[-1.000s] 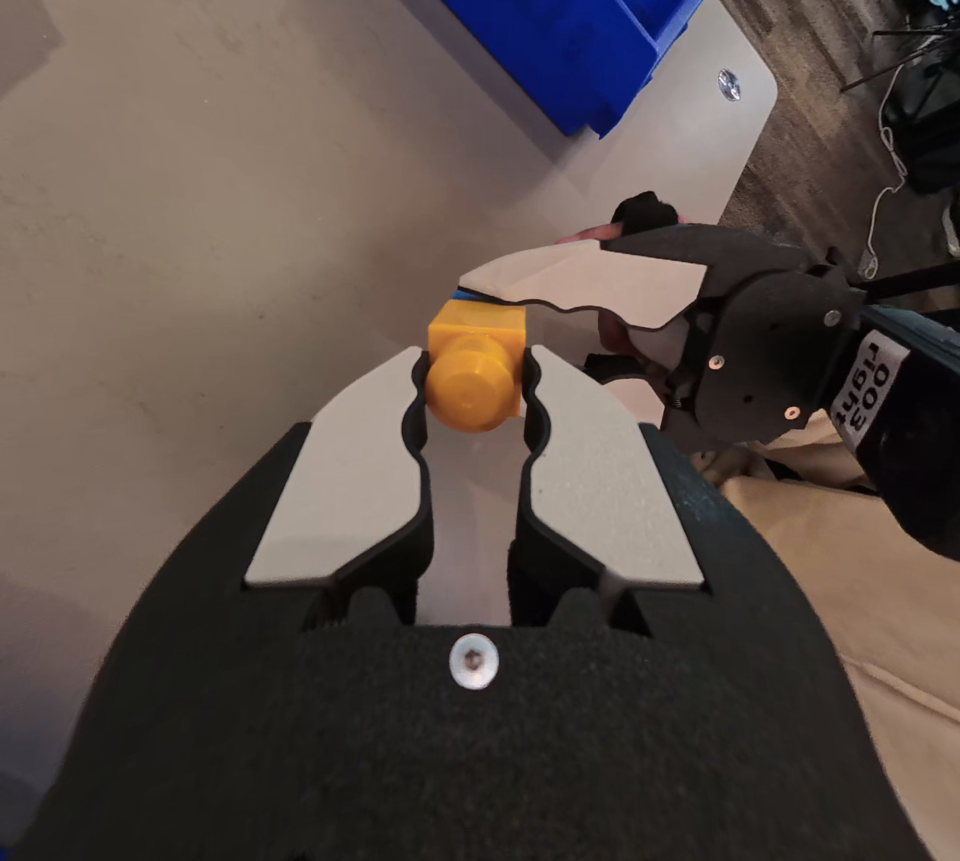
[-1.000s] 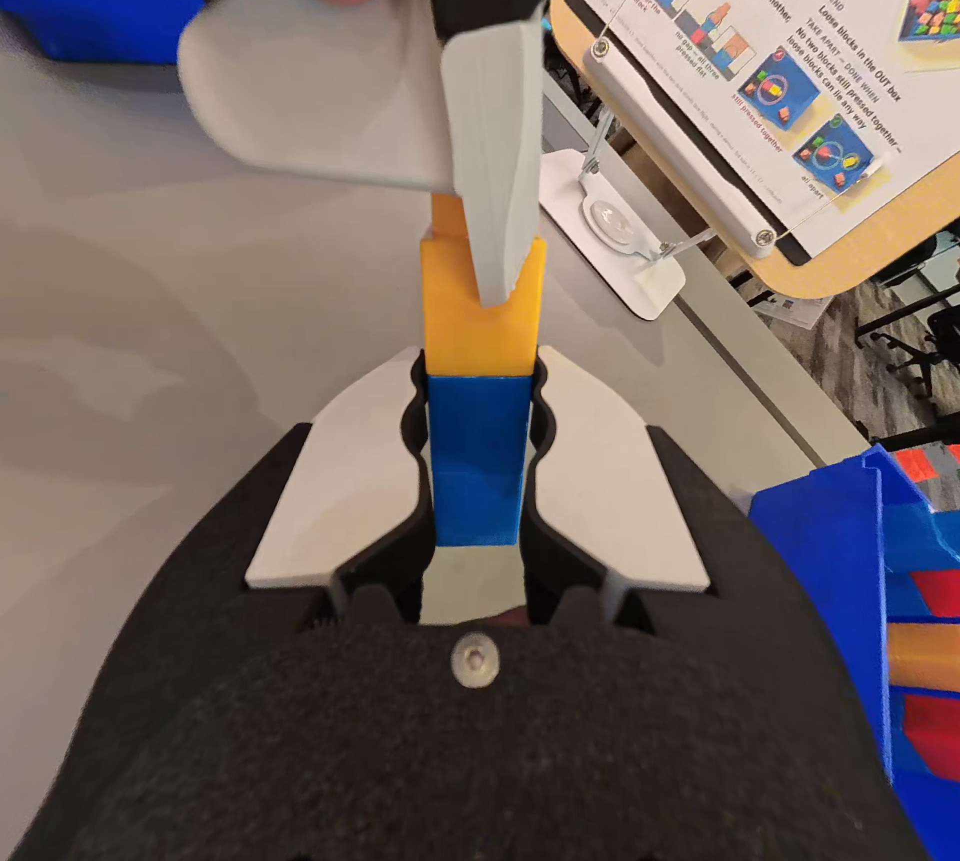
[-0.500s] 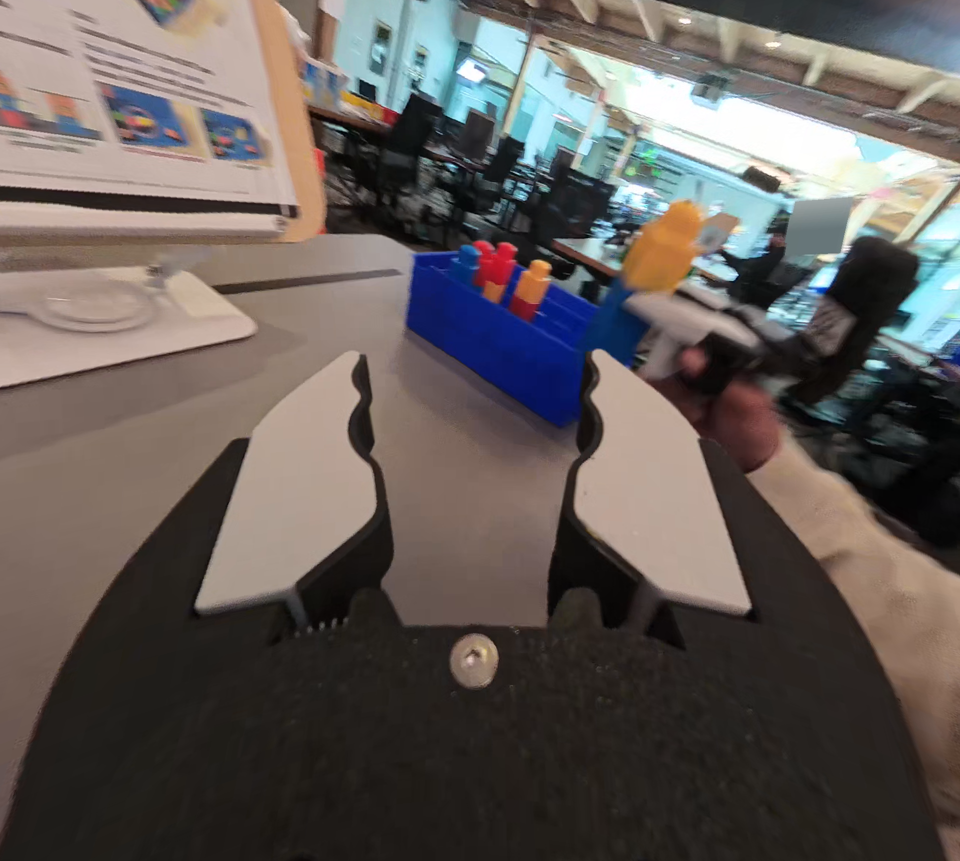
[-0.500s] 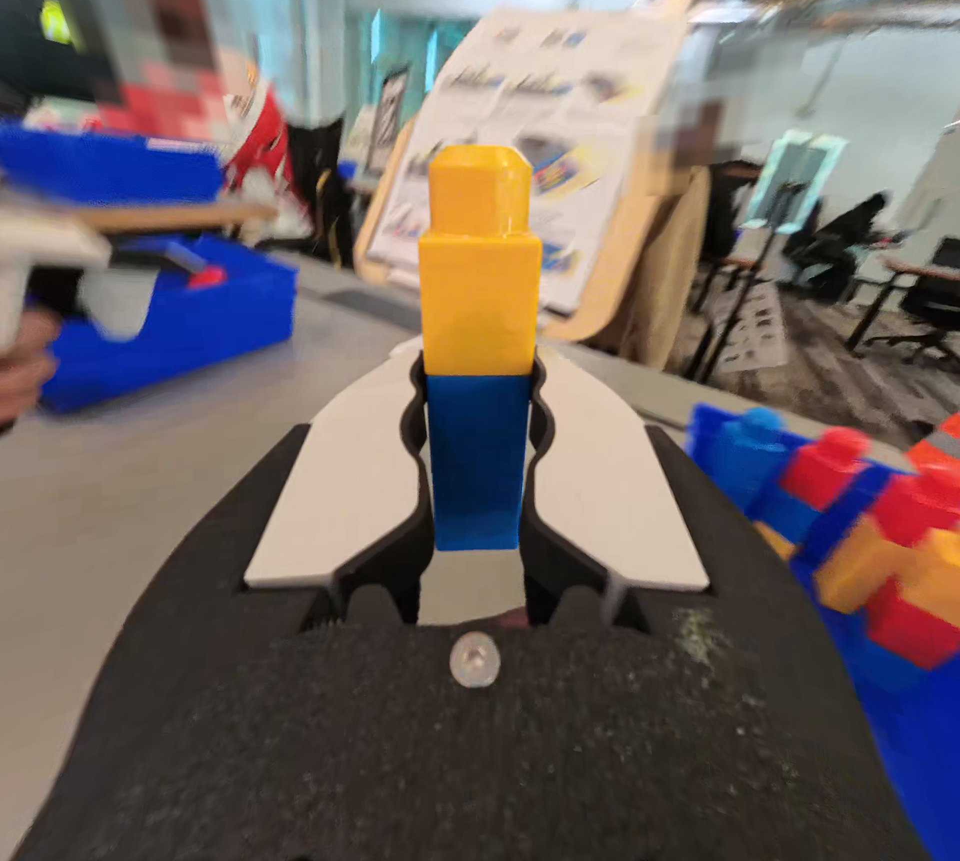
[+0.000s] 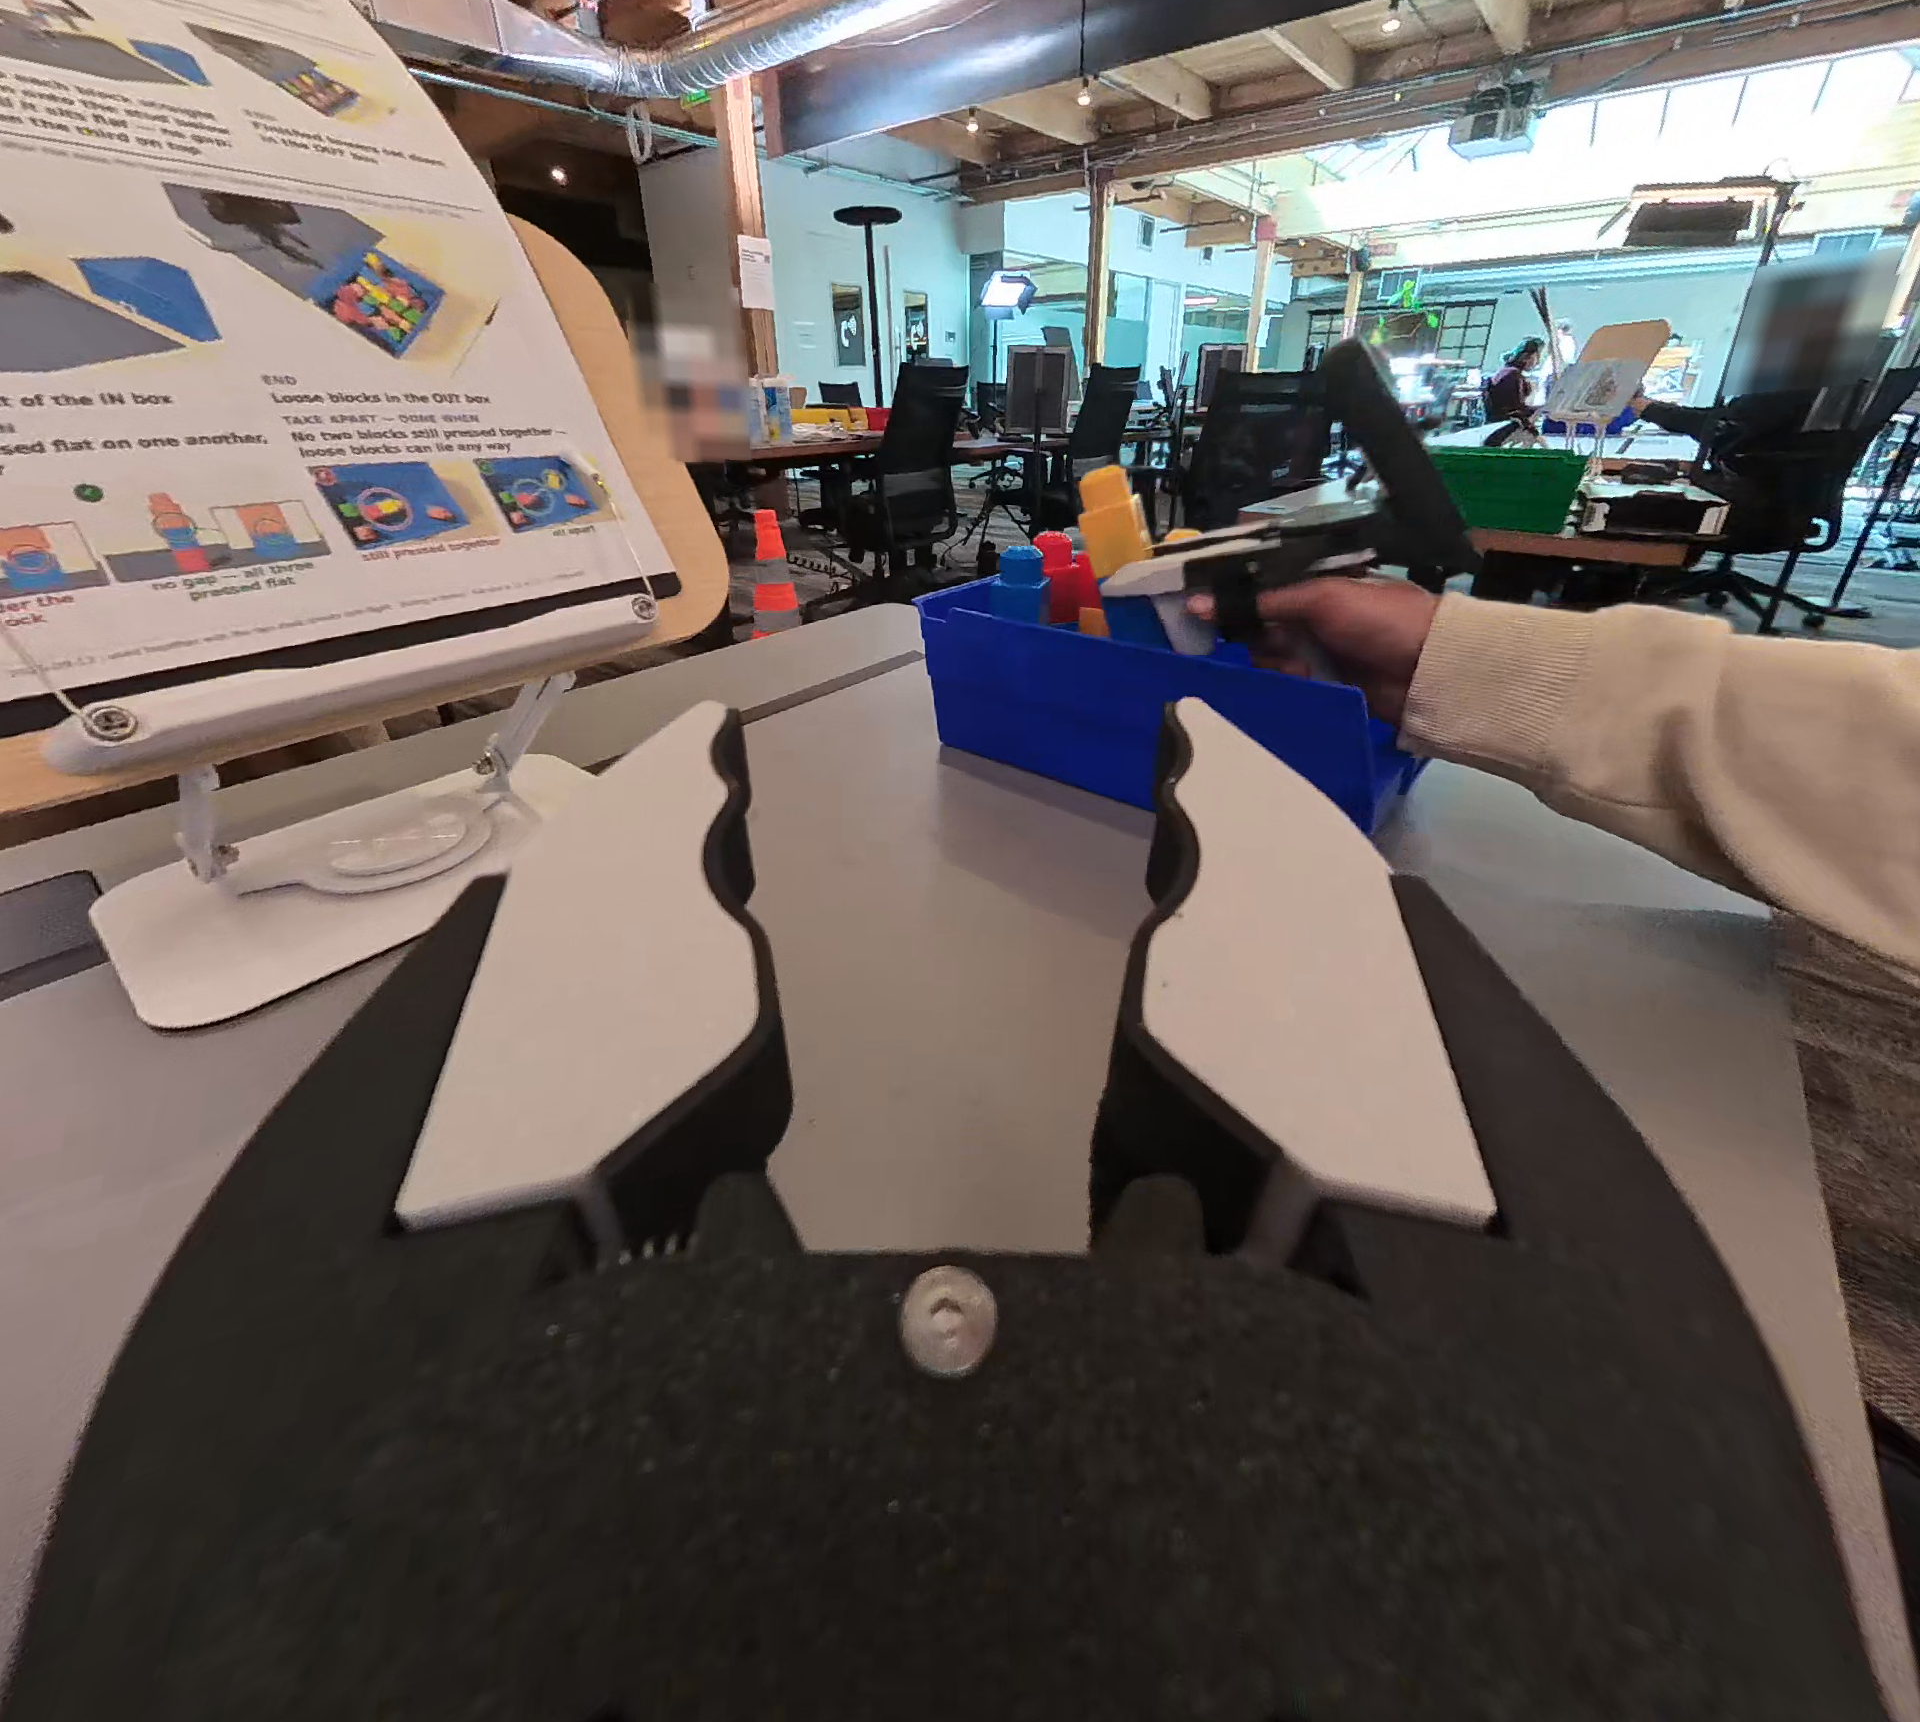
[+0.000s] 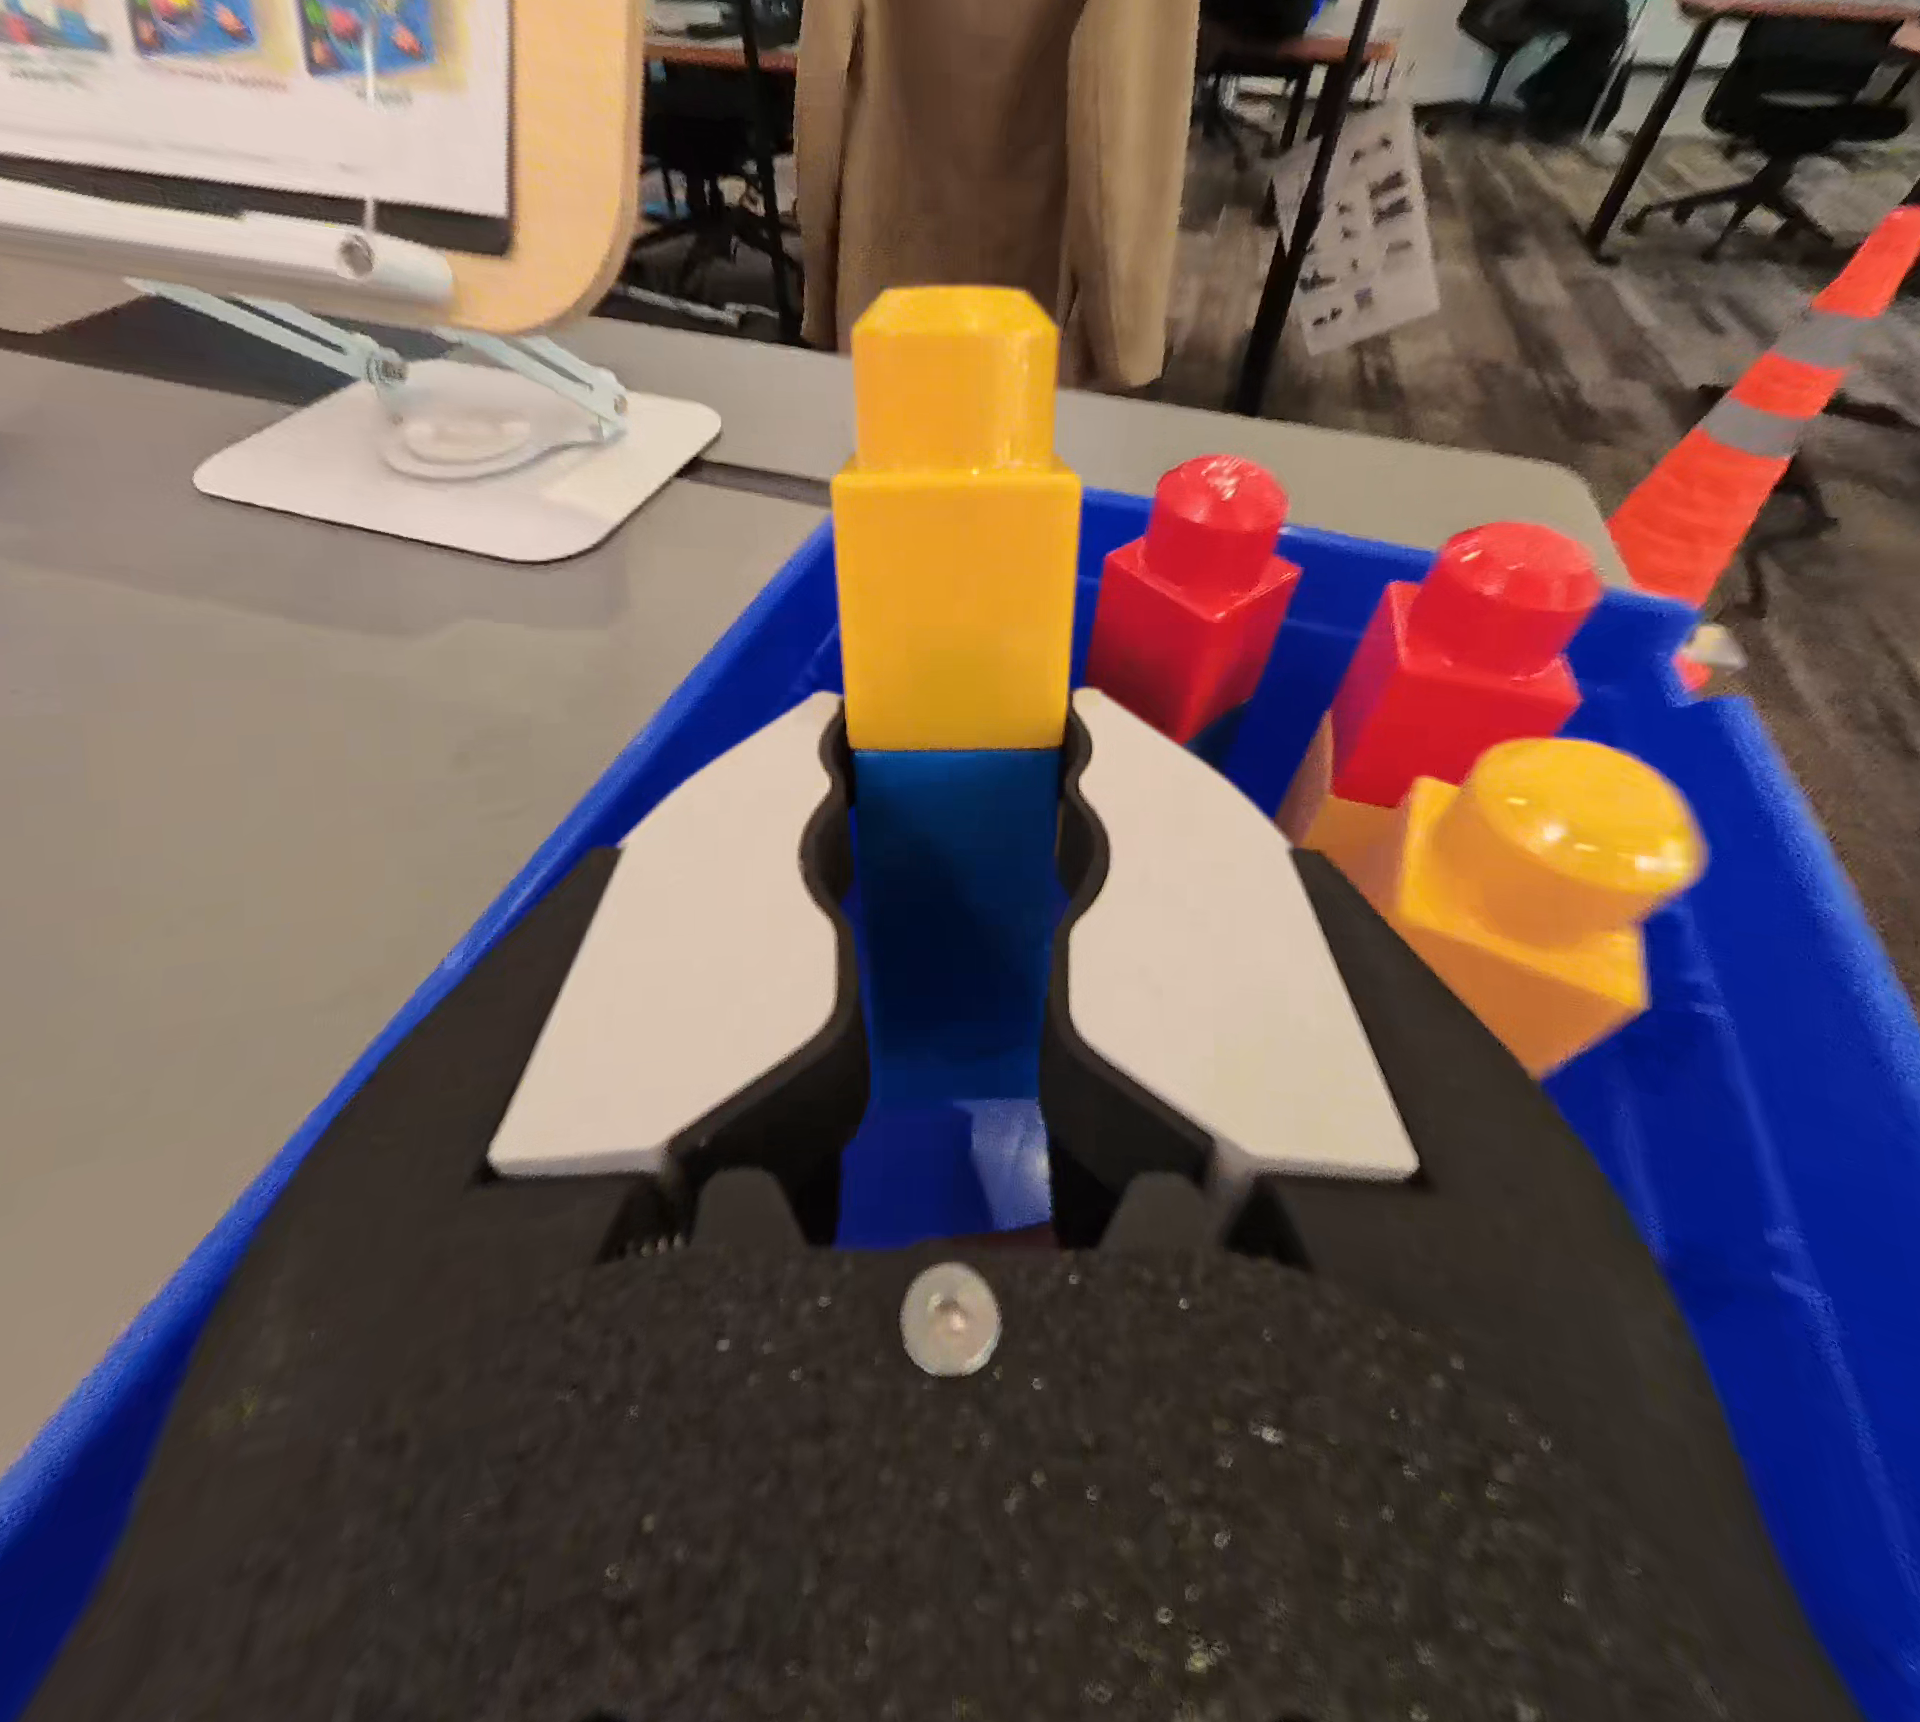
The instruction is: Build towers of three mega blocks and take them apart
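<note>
My right gripper (image 6: 956, 716) is shut on the blue block (image 6: 956, 893) of a tower topped by a yellow block (image 6: 951, 602). Both pads press on the blue block's sides. It holds the tower upright over the blue bin (image 6: 644, 799); anything under the blue block is hidden. In the left wrist view the right gripper (image 5: 1153, 592) shows above the bin (image 5: 1122, 716), with the yellow block (image 5: 1112, 519) sticking up. My left gripper (image 5: 951, 727) is open and empty above the grey table (image 5: 935, 945), short of the bin.
The bin holds other upright towers: two red-topped ones (image 6: 1195, 592) (image 6: 1465, 685) and a yellow-topped one (image 6: 1538, 903). An instruction board on a white stand (image 5: 260, 384) stands at the table's left. An orange cone (image 5: 771, 571) is on the floor beyond. A person's sleeve (image 5: 1662, 758) reaches in from the right.
My left gripper let go of the yellow block, opened wide and drew back over the table. My right gripper carried the tower to over the blue bin, still gripping the blue block.
</note>
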Available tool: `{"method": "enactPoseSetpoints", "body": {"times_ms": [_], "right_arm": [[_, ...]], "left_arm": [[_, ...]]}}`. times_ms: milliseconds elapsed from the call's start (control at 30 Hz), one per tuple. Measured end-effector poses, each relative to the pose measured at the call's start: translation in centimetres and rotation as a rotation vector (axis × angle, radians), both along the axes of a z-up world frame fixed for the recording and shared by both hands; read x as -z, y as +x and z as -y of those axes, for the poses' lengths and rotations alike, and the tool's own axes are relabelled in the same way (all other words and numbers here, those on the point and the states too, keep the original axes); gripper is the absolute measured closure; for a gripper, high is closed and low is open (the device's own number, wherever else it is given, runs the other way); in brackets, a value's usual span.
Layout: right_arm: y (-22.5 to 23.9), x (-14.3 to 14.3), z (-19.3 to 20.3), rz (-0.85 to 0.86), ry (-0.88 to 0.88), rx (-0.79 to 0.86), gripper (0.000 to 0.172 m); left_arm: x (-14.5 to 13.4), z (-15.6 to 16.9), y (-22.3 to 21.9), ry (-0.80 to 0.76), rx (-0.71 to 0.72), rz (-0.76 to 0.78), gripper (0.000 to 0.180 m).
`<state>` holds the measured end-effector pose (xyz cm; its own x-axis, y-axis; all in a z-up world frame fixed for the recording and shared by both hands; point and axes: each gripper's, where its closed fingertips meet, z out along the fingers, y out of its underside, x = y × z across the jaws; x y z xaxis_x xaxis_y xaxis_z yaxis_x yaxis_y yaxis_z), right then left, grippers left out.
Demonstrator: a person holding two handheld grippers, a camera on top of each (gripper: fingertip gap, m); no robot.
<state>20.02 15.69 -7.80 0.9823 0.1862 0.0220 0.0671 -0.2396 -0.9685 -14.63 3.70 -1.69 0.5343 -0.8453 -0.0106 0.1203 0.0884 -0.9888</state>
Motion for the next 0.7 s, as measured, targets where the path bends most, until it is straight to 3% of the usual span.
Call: {"method": "enactPoseSetpoints", "body": {"times_ms": [167,333,700], "right_arm": [[0.8,3.0,-2.1,0.02,-0.109,0.06,0.134],[1.3,3.9,-2.9,0.025,-0.137,0.076,0.134],[2.4,5.9,-1.0,0.051,-0.253,0.086,0.135]], "left_arm": [[0.5,-0.1,-0.1,-0.008,0.01,0.002,0.108],[0.6,-0.1,-0.2,-0.011,0.028,0.01,0.109],[0.9,0.3,0.5,0.007,0.042,-0.015,0.111]]}}
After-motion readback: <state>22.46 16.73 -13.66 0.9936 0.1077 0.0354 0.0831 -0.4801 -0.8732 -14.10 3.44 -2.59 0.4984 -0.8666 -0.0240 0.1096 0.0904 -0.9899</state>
